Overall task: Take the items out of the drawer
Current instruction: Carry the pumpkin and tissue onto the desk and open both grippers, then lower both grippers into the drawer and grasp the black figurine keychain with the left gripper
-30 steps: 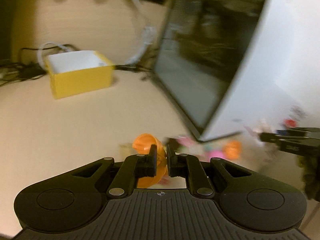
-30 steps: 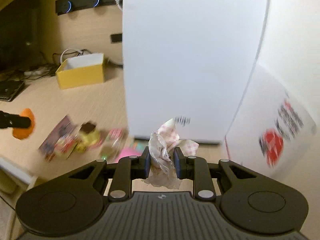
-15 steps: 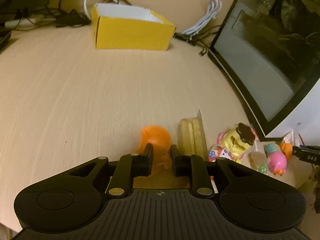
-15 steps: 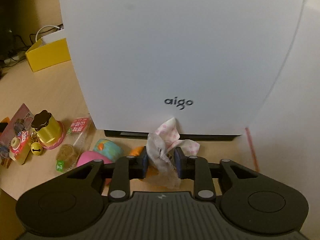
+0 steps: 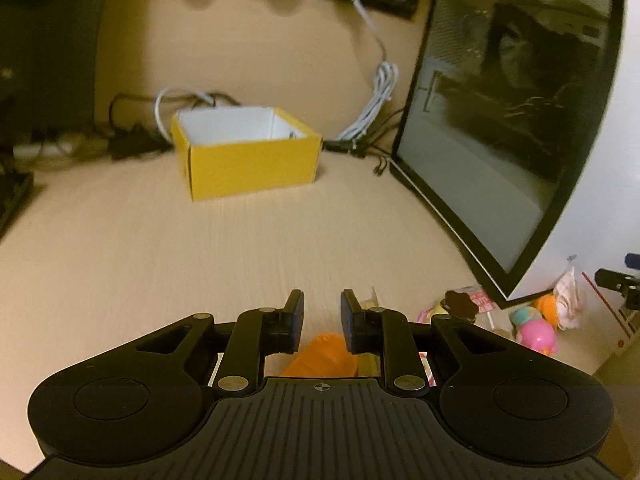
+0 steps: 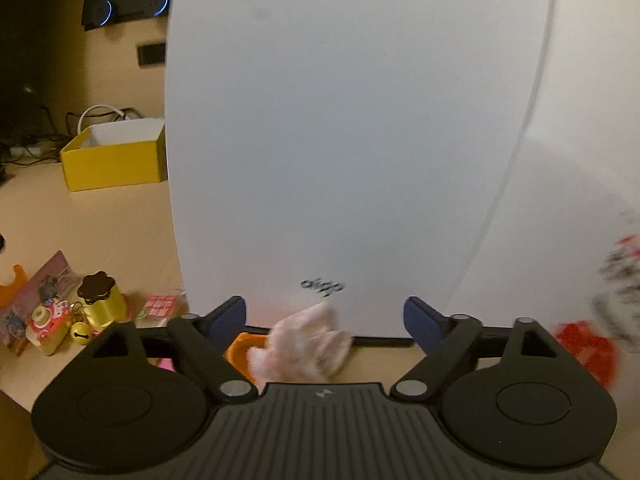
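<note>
My left gripper (image 5: 322, 312) hangs over the wooden desk (image 5: 200, 264), narrowly open. An orange plastic piece (image 5: 320, 356) lies loose under its fingers; it shows as an orange crescent (image 6: 12, 284) on the desk at the far left of the right wrist view. My right gripper (image 6: 324, 316) is wide open. A crumpled pink-and-white wrapper (image 6: 304, 348) rests on the desk between its fingers without touching them, just in front of the white computer case (image 6: 340, 140). No drawer is in view.
A yellow open box (image 5: 248, 152) stands at the back of the desk, with cables behind it. The case's dark glass side (image 5: 500, 140) walls off the right. A gold jar with a black lid (image 6: 98, 300), a pink card (image 6: 48, 276) and small toys (image 5: 536, 332) lie along the front edge.
The right gripper has opened wide and dropped the wrapper by the case. The left gripper has let go of the orange piece, which now lies lower under its fingers, and has tilted up.
</note>
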A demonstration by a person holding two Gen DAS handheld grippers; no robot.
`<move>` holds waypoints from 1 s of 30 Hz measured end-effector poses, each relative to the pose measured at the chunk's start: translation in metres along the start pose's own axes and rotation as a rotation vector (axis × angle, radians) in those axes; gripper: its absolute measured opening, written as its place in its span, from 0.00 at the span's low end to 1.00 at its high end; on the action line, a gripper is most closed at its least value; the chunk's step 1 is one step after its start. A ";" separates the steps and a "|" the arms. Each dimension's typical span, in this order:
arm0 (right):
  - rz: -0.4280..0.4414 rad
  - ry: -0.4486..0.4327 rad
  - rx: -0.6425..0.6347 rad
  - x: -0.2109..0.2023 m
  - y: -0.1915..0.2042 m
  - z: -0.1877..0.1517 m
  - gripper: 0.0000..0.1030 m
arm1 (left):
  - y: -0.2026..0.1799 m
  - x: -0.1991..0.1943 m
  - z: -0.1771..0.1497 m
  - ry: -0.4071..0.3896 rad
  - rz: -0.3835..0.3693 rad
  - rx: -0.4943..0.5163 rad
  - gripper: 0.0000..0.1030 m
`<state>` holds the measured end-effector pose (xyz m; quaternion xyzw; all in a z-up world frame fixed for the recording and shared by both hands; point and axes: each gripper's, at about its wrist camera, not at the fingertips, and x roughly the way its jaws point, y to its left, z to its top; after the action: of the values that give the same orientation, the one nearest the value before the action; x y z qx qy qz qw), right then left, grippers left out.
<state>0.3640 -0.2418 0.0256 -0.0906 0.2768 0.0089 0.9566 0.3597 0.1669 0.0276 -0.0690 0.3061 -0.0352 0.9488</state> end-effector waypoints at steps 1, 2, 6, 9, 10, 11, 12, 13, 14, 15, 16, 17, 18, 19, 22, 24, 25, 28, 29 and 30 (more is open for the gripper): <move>-0.007 -0.006 0.001 -0.003 0.001 -0.002 0.88 | -0.003 -0.004 -0.001 -0.009 0.002 0.015 0.21; -0.012 -0.016 0.003 -0.009 0.003 -0.007 0.90 | -0.005 -0.009 -0.002 -0.016 -0.003 0.026 0.21; -0.034 -0.071 0.010 -0.024 0.008 -0.021 0.91 | -0.019 -0.028 -0.007 -0.038 -0.062 0.058 0.21; 0.025 0.003 0.040 -0.029 0.007 -0.019 0.91 | -0.033 -0.043 -0.017 -0.045 -0.128 0.088 0.21; 0.057 0.039 0.041 -0.029 0.004 -0.018 0.91 | -0.038 -0.047 -0.020 -0.042 -0.157 0.101 0.21; 0.097 0.080 0.035 -0.031 0.005 -0.022 0.90 | -0.043 -0.050 -0.024 -0.034 -0.185 0.114 0.21; 0.119 0.106 0.023 -0.033 0.007 -0.026 0.90 | -0.047 -0.053 -0.028 -0.024 -0.213 0.128 0.21; 0.125 0.120 0.005 -0.031 0.013 -0.030 0.90 | -0.051 -0.055 -0.033 -0.009 -0.240 0.145 0.21; 0.121 0.132 -0.018 -0.034 0.016 -0.038 0.89 | -0.055 -0.056 -0.038 0.009 -0.264 0.162 0.21; 0.120 0.144 -0.036 -0.035 0.018 -0.045 0.87 | -0.059 -0.057 -0.044 0.034 -0.289 0.181 0.21; 0.121 0.162 -0.047 -0.034 0.022 -0.050 0.85 | -0.064 -0.055 -0.050 0.069 -0.314 0.205 0.21; 0.125 0.186 -0.049 -0.026 0.030 -0.053 0.79 | -0.068 -0.053 -0.056 0.101 -0.335 0.232 0.21; 0.134 0.214 -0.043 -0.024 0.032 -0.058 0.73 | -0.074 -0.051 -0.062 0.135 -0.355 0.264 0.21; 0.152 0.245 -0.036 -0.022 0.033 -0.065 0.70 | -0.080 -0.048 -0.069 0.172 -0.374 0.300 0.21; 0.179 0.318 -0.056 -0.017 0.037 -0.090 0.69 | -0.098 -0.036 -0.091 0.293 -0.417 0.397 0.21; 0.180 0.356 -0.093 -0.014 0.045 -0.107 0.69 | -0.108 -0.030 -0.108 0.350 -0.411 0.449 0.21; 0.173 0.369 -0.113 -0.011 0.049 -0.114 0.69 | -0.113 -0.025 -0.115 0.374 -0.411 0.474 0.21; 0.165 0.382 -0.149 -0.005 0.060 -0.130 0.69 | -0.129 -0.006 -0.133 0.422 -0.361 0.558 0.21; 0.162 0.386 -0.151 -0.002 0.062 -0.134 0.69 | -0.133 0.001 -0.137 0.436 -0.345 0.586 0.21; 0.161 0.393 -0.148 0.000 0.063 -0.137 0.69 | -0.137 0.009 -0.142 0.458 -0.338 0.617 0.21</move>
<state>0.2872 -0.2046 -0.0988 -0.1382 0.4630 0.0879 0.8711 0.2804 0.0151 -0.0711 0.1787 0.4685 -0.2946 0.8135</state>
